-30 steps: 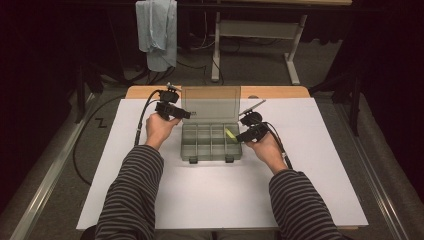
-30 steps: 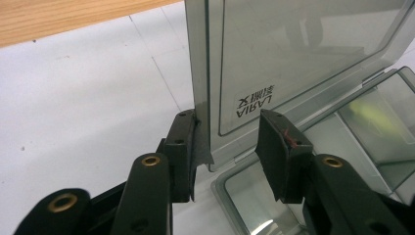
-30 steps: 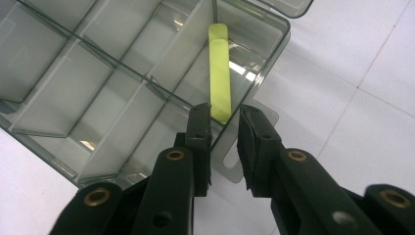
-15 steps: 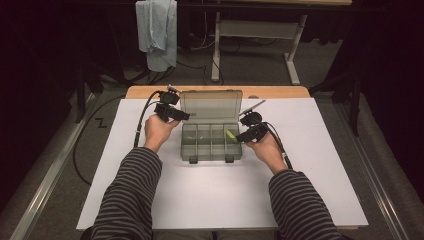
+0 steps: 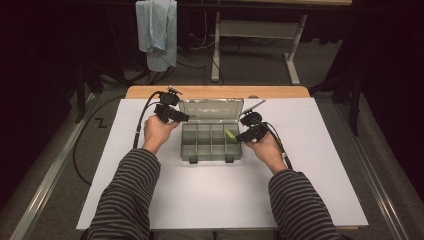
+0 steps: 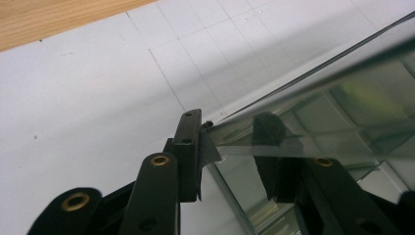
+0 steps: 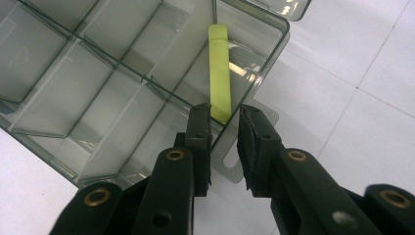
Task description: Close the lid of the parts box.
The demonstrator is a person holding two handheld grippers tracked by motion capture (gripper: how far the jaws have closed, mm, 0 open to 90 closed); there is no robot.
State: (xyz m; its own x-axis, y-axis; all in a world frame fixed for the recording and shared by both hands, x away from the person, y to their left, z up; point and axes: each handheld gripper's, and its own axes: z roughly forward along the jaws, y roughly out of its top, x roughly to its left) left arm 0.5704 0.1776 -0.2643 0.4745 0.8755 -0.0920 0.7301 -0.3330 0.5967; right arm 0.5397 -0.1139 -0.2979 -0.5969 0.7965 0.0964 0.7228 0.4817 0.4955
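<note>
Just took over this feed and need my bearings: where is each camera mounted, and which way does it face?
High view: above the person's side, looking forward and down at the clear plastic compartment box; both striped sleeves show.
Left gripper view: on the left gripper, along its jaws at the box's lid.
Right gripper view: on the right gripper, facing the yellow-green stick.
All share the box.

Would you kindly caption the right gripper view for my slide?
Right claw hovers at a clear compartment box, its tips flanking a yellow-green stick.

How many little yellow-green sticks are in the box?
1. The yellow-green stick lies in a compartment at the right end of the clear box, just beyond the right gripper. No others show.
</note>
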